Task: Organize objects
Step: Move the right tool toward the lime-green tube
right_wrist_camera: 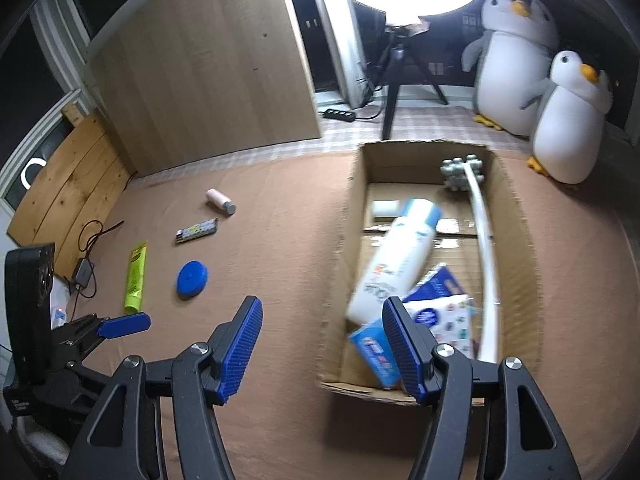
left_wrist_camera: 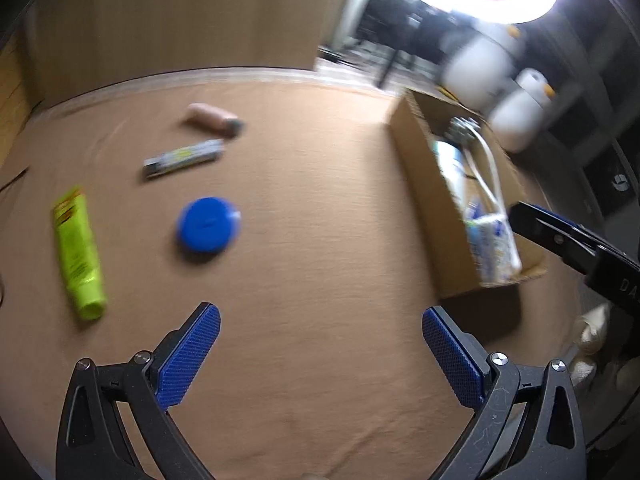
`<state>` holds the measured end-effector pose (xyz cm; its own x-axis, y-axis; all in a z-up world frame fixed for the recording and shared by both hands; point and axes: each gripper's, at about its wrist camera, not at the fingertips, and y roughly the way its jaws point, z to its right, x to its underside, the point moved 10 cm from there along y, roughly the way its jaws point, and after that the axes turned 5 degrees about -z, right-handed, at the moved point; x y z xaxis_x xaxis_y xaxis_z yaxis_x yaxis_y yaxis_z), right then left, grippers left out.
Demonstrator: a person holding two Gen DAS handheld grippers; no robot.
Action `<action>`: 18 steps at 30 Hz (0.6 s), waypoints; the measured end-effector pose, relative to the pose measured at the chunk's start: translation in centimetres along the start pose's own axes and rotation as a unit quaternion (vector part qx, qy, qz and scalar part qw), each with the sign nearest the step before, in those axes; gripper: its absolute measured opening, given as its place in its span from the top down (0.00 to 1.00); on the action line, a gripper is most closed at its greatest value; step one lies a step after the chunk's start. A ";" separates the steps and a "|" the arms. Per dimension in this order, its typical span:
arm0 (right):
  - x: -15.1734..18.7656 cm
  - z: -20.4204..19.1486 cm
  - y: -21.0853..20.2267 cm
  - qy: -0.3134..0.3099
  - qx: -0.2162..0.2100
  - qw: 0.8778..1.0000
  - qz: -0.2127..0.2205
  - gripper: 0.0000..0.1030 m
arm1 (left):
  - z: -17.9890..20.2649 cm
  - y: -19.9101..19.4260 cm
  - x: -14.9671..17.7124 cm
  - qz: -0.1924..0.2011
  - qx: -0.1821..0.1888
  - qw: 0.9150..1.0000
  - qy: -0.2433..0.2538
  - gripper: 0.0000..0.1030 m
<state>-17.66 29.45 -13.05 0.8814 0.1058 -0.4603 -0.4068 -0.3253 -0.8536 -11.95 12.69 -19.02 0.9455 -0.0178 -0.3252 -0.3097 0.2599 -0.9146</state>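
On the brown cloth lie a blue round tin [left_wrist_camera: 208,224] [right_wrist_camera: 192,279], a lime-green tube [left_wrist_camera: 78,252] [right_wrist_camera: 136,278], a flat patterned pack [left_wrist_camera: 184,159] [right_wrist_camera: 197,231] and a small pink bottle [left_wrist_camera: 216,119] [right_wrist_camera: 221,201]. A cardboard box [right_wrist_camera: 340,280] [left_wrist_camera: 420,184] holds a white bottle [right_wrist_camera: 396,256], tissue packs [right_wrist_camera: 440,312] and a white long-handled massager [right_wrist_camera: 486,248]. My left gripper [left_wrist_camera: 320,356] is open and empty, above the cloth near the tin. My right gripper [right_wrist_camera: 324,344] is open and empty at the box's near left corner.
Two plush penguins [right_wrist_camera: 516,64] stand behind the box. A ring light on a tripod [right_wrist_camera: 400,60] is beyond the cloth. A wooden panel [right_wrist_camera: 208,68] and board [right_wrist_camera: 68,184] stand at the back left, with a cable and adapter [right_wrist_camera: 84,272].
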 end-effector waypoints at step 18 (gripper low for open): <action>0.0 -10.3 4.8 -0.057 -0.045 0.997 -0.024 0.43 | -19.5 -5.4 5.0 0.030 -0.090 0.989 -0.114 0.01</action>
<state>-17.18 18.23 -14.64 0.8640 0.2282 -0.4489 -0.3369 -0.4006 -0.8521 -7.48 -7.63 -20.40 0.9167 0.2163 -0.3359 -0.3591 0.0777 -0.9301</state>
